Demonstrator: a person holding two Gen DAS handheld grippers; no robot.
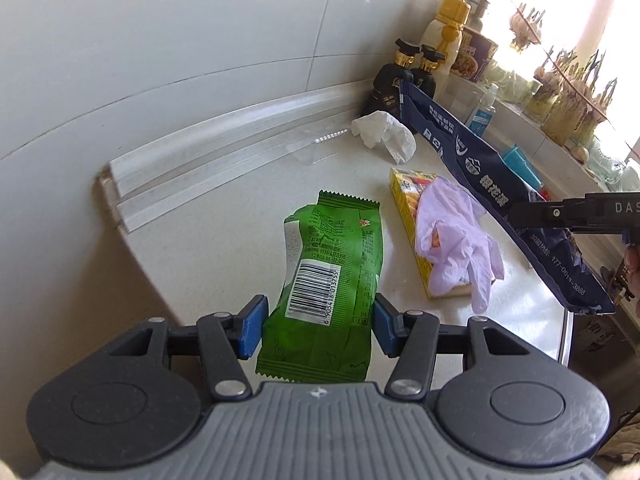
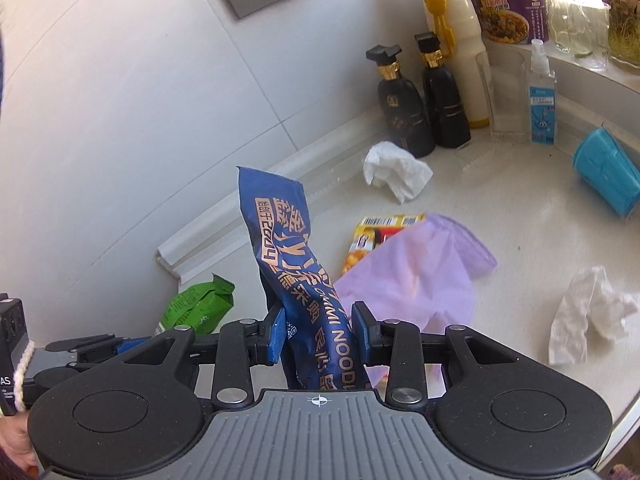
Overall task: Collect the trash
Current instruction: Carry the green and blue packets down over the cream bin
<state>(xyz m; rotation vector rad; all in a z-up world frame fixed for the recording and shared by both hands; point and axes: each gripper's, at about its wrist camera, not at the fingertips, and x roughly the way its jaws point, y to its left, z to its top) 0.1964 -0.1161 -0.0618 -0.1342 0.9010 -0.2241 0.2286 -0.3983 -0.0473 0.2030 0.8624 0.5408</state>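
Observation:
A green snack wrapper (image 1: 332,272) with a barcode sits between the blue pads of my left gripper (image 1: 318,328), which is shut on its sides. The right wrist view shows the same wrapper (image 2: 200,304) at the tip of the left gripper (image 2: 136,342). My right gripper (image 2: 320,332) is shut on a long blue noodle packet (image 2: 288,248) that stands up from the jaws. From the left wrist the packet (image 1: 480,168) stretches across the counter, with the right gripper (image 1: 520,216) at its side. A purple glove (image 2: 408,276) lies on a yellow box (image 2: 372,232).
Crumpled tissues (image 2: 396,168) (image 2: 588,312) and a tipped blue cup (image 2: 608,172) lie on the white counter (image 1: 224,260). Dark bottles (image 2: 404,112), a white bottle (image 2: 464,52), a glass (image 2: 504,96), a sanitiser bottle (image 2: 542,96) and a noodle cup (image 2: 508,8) line the wall. The counter edge (image 1: 568,320) is at the right.

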